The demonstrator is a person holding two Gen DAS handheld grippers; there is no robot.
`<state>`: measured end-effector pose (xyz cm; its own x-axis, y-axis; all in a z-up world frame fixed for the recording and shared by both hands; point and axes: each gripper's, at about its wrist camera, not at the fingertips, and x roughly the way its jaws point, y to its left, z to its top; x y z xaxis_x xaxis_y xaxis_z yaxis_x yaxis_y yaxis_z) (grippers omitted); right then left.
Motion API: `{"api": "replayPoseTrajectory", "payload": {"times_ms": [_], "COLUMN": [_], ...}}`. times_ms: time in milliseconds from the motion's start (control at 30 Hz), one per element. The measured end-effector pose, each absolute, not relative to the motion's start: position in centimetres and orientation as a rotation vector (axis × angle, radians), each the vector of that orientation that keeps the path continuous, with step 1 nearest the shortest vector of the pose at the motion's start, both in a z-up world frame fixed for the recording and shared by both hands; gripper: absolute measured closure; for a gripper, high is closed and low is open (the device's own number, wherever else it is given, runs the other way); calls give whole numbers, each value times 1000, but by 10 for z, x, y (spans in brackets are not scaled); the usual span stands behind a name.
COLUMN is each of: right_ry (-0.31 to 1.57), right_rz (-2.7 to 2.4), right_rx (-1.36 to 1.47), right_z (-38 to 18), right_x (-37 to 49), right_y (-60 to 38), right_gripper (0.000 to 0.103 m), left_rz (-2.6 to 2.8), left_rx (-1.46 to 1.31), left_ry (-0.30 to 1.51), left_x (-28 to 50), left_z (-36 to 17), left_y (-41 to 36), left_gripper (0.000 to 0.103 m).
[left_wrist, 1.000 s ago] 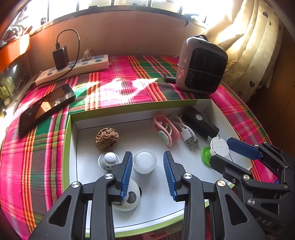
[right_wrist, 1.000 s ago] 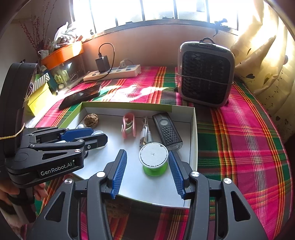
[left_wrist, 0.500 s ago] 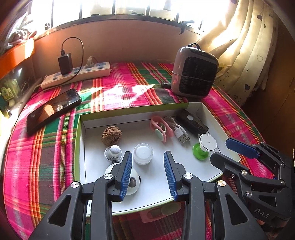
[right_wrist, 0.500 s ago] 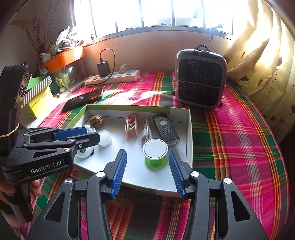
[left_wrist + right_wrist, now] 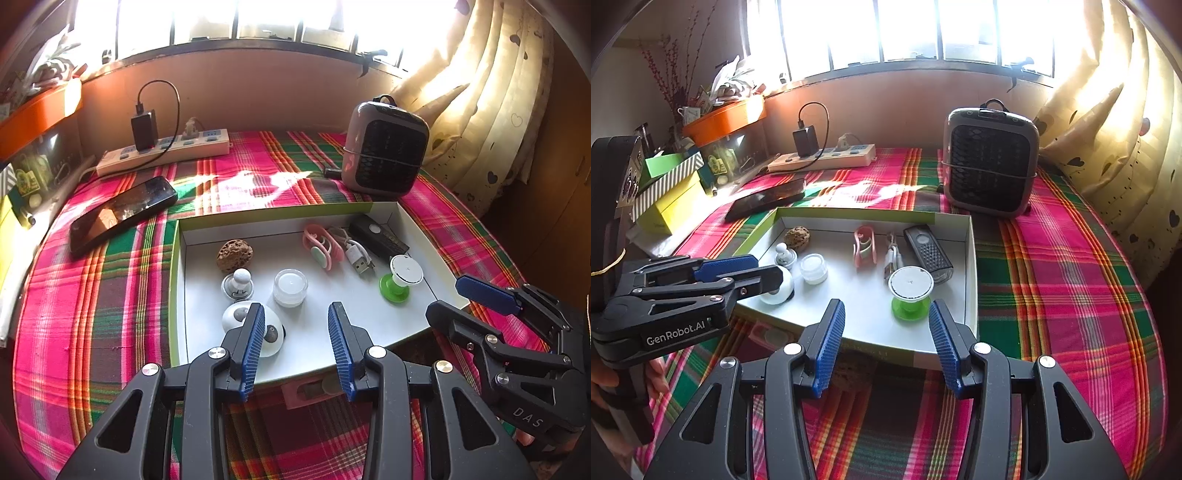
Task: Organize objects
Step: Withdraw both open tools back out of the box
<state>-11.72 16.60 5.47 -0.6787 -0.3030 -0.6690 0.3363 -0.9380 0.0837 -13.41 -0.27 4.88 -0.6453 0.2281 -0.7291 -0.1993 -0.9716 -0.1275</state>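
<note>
Both grippers hover empty at the tray's near edge: left gripper jaws apart, right gripper jaws apart. Green spool stands near the tray's right wall; small jar mid-tray. Something pinkish, maybe a case, lies under the near edge.

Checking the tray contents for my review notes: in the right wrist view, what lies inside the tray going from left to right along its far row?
Brown pitted nut → pink clip → white USB cable → black remote-like device.
</note>
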Motion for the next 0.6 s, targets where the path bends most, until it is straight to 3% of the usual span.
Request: {"api": "replayPoseTrajectory", "payload": {"times_ms": [600], "right_ry": [74], "right_rz": [-2586], "right_rx": [1042], "right_z": [46], "right_x": [-96], "right_y": [165], "right_gripper": [54], "left_rz": [2675], "left_rx": [-1127], "left_ry": [-42], "left_x": [-94], "left_z": [46], "left_y": [-11], "left_gripper": [69]}}
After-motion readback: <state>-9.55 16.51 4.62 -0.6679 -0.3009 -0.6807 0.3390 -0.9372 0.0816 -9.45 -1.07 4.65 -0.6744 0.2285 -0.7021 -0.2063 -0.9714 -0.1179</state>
